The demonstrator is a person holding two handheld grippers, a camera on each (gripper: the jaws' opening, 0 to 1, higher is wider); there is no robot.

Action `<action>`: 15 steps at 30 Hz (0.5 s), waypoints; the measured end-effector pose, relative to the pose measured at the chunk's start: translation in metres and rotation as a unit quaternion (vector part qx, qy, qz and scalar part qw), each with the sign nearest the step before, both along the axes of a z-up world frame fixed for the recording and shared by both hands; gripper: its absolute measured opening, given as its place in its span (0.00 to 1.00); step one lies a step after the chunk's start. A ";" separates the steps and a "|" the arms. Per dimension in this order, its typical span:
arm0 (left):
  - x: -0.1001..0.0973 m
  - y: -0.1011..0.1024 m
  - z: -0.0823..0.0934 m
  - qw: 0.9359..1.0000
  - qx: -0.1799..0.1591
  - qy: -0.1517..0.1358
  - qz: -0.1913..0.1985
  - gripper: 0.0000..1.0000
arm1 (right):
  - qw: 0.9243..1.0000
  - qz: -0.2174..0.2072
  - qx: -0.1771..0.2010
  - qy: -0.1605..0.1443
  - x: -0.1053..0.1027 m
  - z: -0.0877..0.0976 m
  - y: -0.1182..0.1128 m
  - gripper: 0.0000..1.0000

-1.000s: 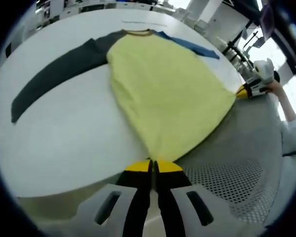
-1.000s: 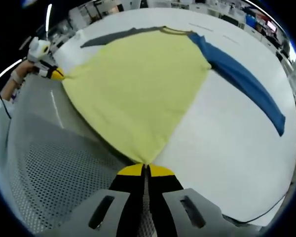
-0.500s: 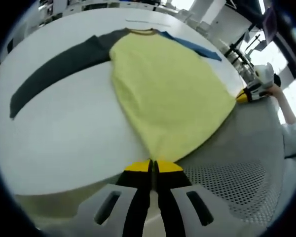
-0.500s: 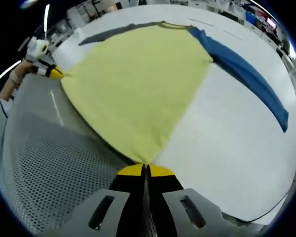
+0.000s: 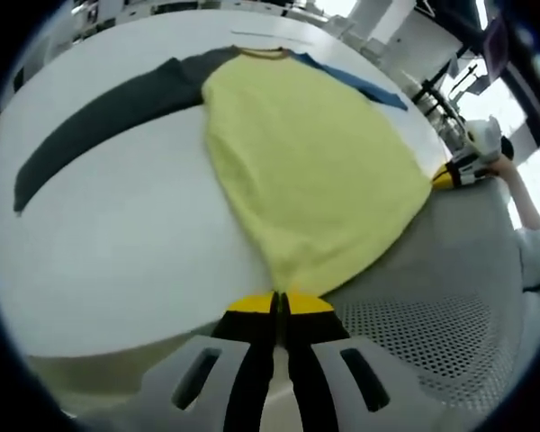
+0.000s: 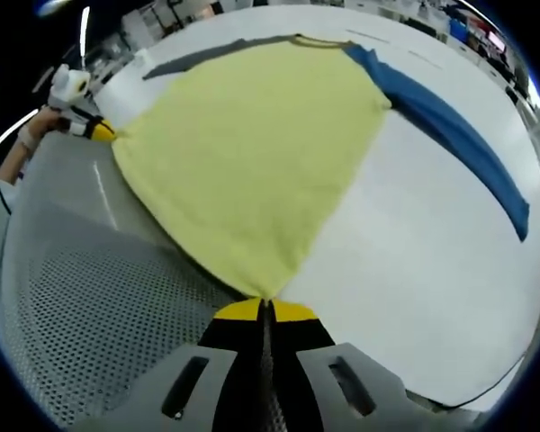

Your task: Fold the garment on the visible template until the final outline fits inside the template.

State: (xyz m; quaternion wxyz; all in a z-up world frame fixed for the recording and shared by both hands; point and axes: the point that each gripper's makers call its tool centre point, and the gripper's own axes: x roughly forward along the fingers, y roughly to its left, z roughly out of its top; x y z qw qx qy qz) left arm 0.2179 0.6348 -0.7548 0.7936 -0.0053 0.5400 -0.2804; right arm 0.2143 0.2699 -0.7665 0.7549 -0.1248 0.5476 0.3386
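Note:
A long-sleeved shirt with a yellow body (image 5: pixel 306 153) (image 6: pixel 252 144) lies spread on a white table (image 5: pixel 117 243) (image 6: pixel 414 243). Its dark grey sleeve (image 5: pixel 99 117) stretches left in the left gripper view; its blue sleeve (image 6: pixel 459 144) stretches right in the right gripper view. My left gripper (image 5: pixel 280 301) is shut on one hem corner. My right gripper (image 6: pixel 265 306) is shut on the other hem corner. Each gripper appears far off in the other's view, the right gripper (image 5: pixel 450 173) and the left gripper (image 6: pixel 94 130), held by a hand. The hem hangs stretched past the table edge.
A grey perforated surface (image 5: pixel 414 333) (image 6: pixel 81 315) lies below the table's near edge. A thin line marks the white tabletop (image 5: pixel 265 34) beyond the collar. Desks and room furniture stand far behind the table.
The shirt has slid slightly farther up the table in both views; both grippers stay shut on the hem corners.

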 end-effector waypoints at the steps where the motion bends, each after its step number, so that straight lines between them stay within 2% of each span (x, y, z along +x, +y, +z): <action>1: 0.000 0.000 -0.001 1.000 0.002 0.001 -0.001 0.00 | 1.000 -0.001 0.001 -0.001 0.000 0.000 0.000 0.03; 6: 0.000 0.001 -0.001 1.000 0.007 0.002 -0.006 0.00 | 1.000 -0.017 0.013 -0.010 0.002 0.001 0.000 0.03; 15: -0.001 0.000 0.001 1.000 0.015 0.001 -0.023 0.00 | 1.000 -0.010 0.017 -0.020 0.004 0.001 0.001 0.03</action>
